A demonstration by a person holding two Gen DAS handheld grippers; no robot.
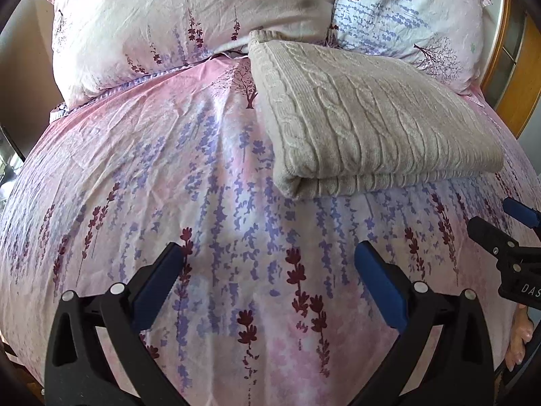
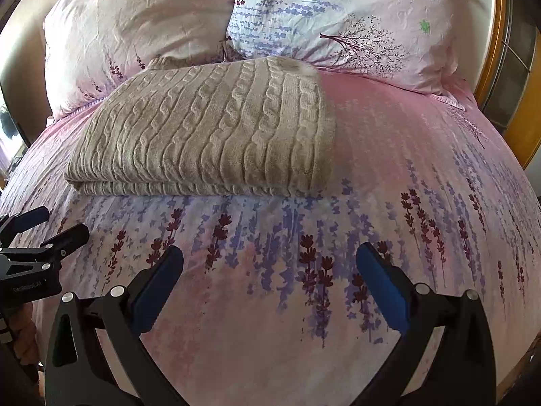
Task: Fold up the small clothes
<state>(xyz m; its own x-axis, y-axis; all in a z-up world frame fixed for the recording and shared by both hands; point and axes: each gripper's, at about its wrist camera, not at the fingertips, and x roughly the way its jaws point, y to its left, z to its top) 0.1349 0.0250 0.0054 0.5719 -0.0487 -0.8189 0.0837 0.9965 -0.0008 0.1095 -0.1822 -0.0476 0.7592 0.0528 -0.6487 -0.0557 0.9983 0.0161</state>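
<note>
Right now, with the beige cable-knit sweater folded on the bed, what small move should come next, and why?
Probably draw both hands back. The beige cable-knit sweater already lies folded flat on the floral bedsheet, and the left gripper and right gripper are open, empty, clear of it.

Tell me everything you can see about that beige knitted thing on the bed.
The sweater is a beige cable-knit piece, soft and thick-looking, folded into a neat rectangle of stacked layers with the fold edge facing the cameras. It lies flat on the floral bedsheet, its far end against the pillows. Neither gripper touches it.
</note>
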